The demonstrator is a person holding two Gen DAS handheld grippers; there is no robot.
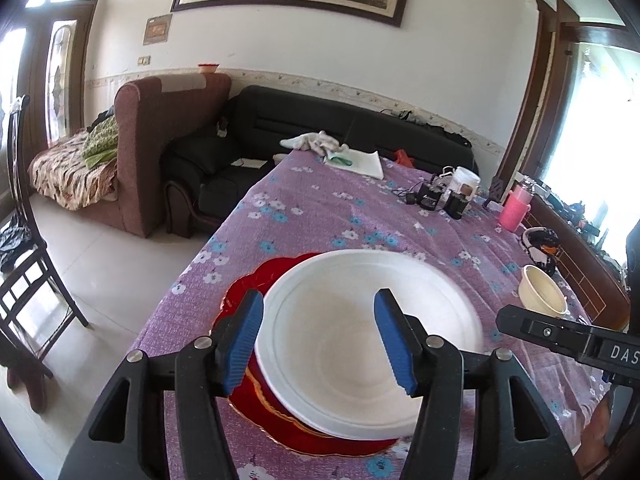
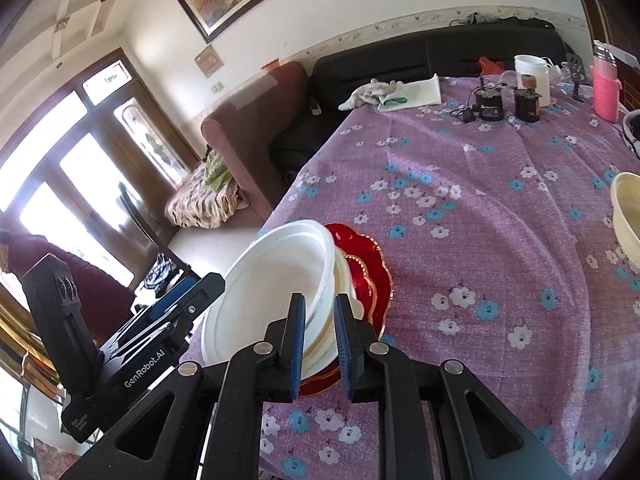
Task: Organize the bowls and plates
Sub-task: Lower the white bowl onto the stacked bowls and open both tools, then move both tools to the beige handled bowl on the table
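A white bowl (image 1: 360, 344) sits on a red plate (image 1: 248, 288) with a gold rim, near the left edge of the purple flowered tablecloth. My left gripper (image 1: 320, 296) stands open above the bowl's near side, its blue pads clear of it. A finger of my right gripper (image 1: 552, 330) reaches in from the right. In the right wrist view the white bowl (image 2: 272, 280) leans tilted over a cream bowl (image 2: 346, 280) on the red plate (image 2: 372, 268). My right gripper (image 2: 319, 299) is shut on the bowl's rim. The left gripper (image 2: 176, 304) is beside the bowl's far side.
A second cream bowl (image 1: 542, 292) stands at the right table edge. At the far end are a pink bottle (image 1: 516, 208), dark jars (image 1: 432, 198), a white container (image 1: 464, 180) and a cloth (image 1: 316, 142). A chair (image 1: 20, 240) and sofas stand left of the table.
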